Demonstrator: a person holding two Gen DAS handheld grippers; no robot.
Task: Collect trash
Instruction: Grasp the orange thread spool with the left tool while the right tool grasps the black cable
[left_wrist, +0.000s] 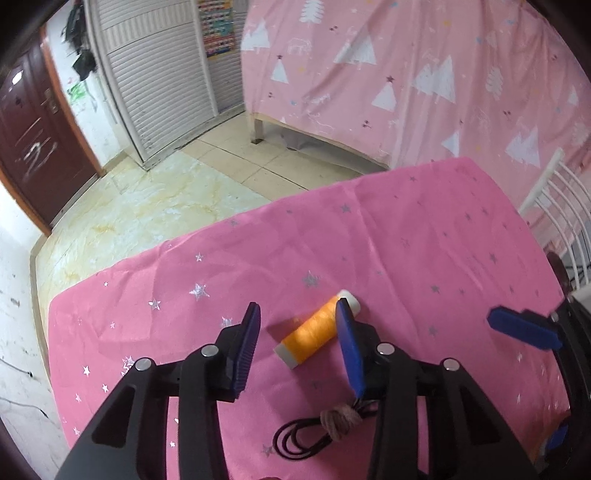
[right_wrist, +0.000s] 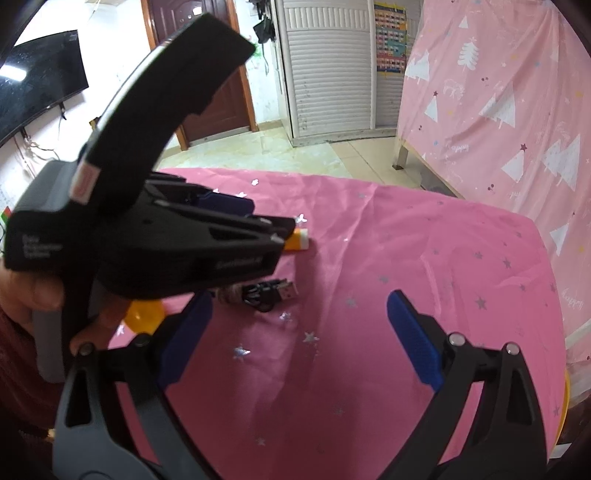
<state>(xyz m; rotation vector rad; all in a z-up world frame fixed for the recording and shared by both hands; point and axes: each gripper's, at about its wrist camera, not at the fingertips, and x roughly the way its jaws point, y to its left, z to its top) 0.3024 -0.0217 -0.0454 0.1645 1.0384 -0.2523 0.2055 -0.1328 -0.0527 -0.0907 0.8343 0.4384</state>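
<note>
An orange thread spool (left_wrist: 317, 330) with white ends lies on the pink star-print tablecloth (left_wrist: 406, 229). My left gripper (left_wrist: 297, 314) is open, its blue pads on either side of the spool, not closed on it. A coiled black USB cable (left_wrist: 317, 430) tied with twine lies just below, between the fingers' bases. In the right wrist view my right gripper (right_wrist: 299, 306) is open and empty over bare cloth; the left gripper's body (right_wrist: 147, 236) lies at its left, with the spool's end (right_wrist: 298, 239) and the cable (right_wrist: 269, 291) showing past it.
A yellow-orange object (right_wrist: 144, 312) sits partly hidden under the left gripper. A bed under a pink tree-print sheet (left_wrist: 424, 74) stands behind the table. A white chair back (left_wrist: 554, 206) is at the right edge. Tiled floor, a louvred wardrobe (left_wrist: 155, 74) and a brown door lie beyond.
</note>
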